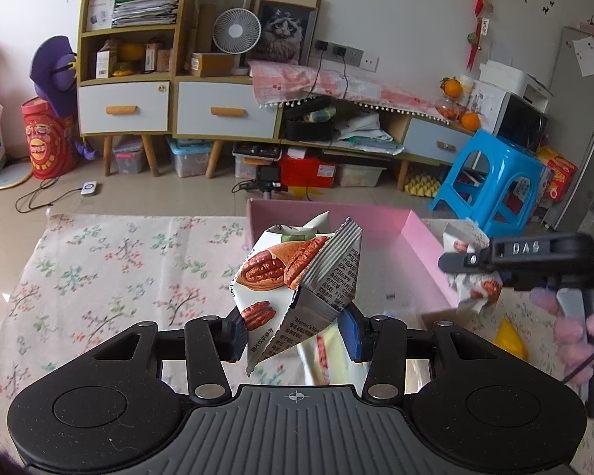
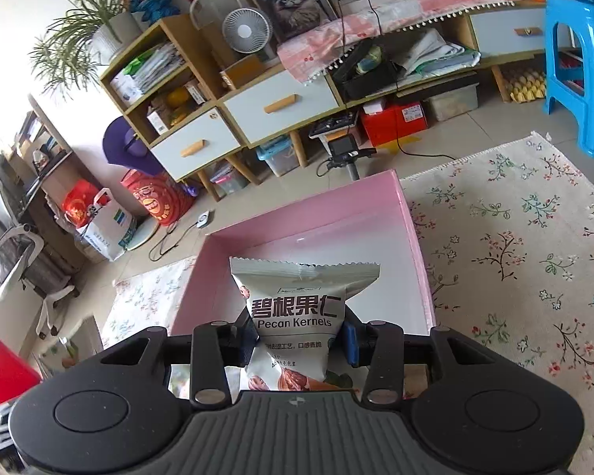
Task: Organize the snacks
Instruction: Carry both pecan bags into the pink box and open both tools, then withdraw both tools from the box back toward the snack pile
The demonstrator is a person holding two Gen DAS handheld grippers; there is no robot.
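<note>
While both grippers carry a snack packet each, the pink box (image 2: 412, 213) lies open on the floral tablecloth (image 2: 514, 245), directly ahead of the right jaws and ahead and slightly right of the left jaws. Its visible interior floor holds no packet; in the left wrist view only a small dark speck shows on the floor near the right wall. The left gripper (image 1: 295, 330) has its jaws closed narrow on a crumpled pecan packet (image 1: 297, 273), which stands up above the blue pads (image 1: 350, 334) and tilts. Printed pecan halves cover its white face, a grey panel carries dense Chinese text too small to read, and a fragment reading "Member's Mar" appears low down near the pads. The right gripper (image 2: 299, 336) has its jaws closed narrow on a second pecan packet (image 2: 303, 304), upright between the pads with its crimped top edge over the box floor. Its label reads "Pecan Kernels" under large Chinese characters. From the left wrist view, the right gripper body (image 1: 534, 255) shows the raised letters "DAS". Below the left jaws, further wrappers, one pale and one yellow (image 1: 509, 336), lie on the cloth.
</note>
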